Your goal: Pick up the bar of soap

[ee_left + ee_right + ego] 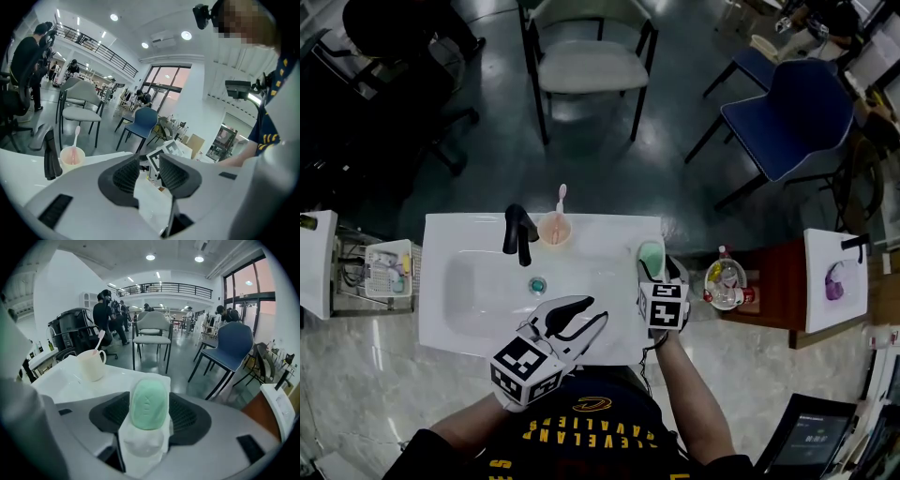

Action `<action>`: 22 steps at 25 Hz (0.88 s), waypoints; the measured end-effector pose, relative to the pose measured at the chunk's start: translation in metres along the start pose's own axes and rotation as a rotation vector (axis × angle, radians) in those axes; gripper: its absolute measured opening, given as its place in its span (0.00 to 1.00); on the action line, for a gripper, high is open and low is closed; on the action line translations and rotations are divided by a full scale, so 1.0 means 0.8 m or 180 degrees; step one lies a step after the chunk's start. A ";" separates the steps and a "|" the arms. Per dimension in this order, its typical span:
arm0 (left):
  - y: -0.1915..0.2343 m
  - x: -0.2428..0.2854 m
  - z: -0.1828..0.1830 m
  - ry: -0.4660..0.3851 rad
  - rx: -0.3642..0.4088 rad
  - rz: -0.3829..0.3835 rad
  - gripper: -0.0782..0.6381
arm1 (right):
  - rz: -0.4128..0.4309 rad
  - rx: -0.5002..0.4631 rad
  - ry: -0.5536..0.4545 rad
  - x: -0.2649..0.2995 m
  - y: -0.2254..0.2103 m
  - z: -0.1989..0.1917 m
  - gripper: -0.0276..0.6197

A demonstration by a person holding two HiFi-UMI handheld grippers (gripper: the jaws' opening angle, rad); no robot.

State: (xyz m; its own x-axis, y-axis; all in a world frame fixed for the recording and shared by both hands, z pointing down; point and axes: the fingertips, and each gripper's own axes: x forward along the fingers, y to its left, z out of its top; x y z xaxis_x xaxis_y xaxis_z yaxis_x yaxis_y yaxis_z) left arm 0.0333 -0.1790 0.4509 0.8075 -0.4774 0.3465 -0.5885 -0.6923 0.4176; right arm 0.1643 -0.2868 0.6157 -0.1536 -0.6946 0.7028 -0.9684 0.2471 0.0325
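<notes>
Okay so the bar of soap (149, 403) is the mint green one, sitting on the back right corner of the white sink (487, 234), and the right tongs (662, 277) are already straddling it. They're spread wide, one pad on each side of the bar, and as far as I can tell not squeezing it yet. From the right gripper view the soap's long axis runs straight away along the tongs, so the pads face its two long sides, which looks like the grip you'd want. The left tongs (596, 309) are hanging over the front edge of the sink, well apart from the soap, released with nothing in them. So it's the right hand's job, I'd say: just clench and lift
</notes>
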 end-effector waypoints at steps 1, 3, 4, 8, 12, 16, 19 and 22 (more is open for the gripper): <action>0.001 0.000 0.000 -0.0002 -0.0008 0.0007 0.31 | 0.0000 0.0000 0.0013 0.002 0.000 -0.001 0.45; 0.002 0.001 0.000 -0.0003 -0.0021 0.0021 0.31 | -0.0007 -0.0005 0.0032 0.005 -0.001 -0.002 0.45; 0.004 0.002 -0.001 -0.0001 -0.0029 0.0028 0.31 | -0.0010 -0.0008 0.0040 0.006 -0.001 -0.003 0.45; 0.007 0.005 -0.003 0.0013 -0.0056 0.0035 0.31 | -0.0017 -0.0025 0.0076 0.012 0.000 -0.005 0.45; 0.007 0.007 -0.003 0.0016 -0.0060 0.0021 0.31 | -0.0042 -0.0035 0.0122 0.019 0.000 -0.009 0.45; 0.009 0.009 -0.002 0.0023 -0.0062 0.0011 0.31 | -0.0066 0.0003 0.0171 0.025 0.000 -0.013 0.45; 0.009 0.009 -0.002 0.0023 -0.0070 0.0021 0.31 | -0.0070 0.0024 0.0159 0.026 -0.001 -0.012 0.45; 0.011 0.008 -0.003 0.0018 -0.0074 0.0032 0.31 | -0.0049 0.0041 0.0180 0.027 -0.002 -0.013 0.45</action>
State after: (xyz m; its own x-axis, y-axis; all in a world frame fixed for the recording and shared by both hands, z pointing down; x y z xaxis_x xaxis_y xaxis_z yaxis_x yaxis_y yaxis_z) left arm 0.0337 -0.1868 0.4588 0.8014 -0.4811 0.3556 -0.5974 -0.6747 0.4336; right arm 0.1644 -0.2955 0.6382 -0.1276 -0.6588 0.7414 -0.9731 0.2276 0.0348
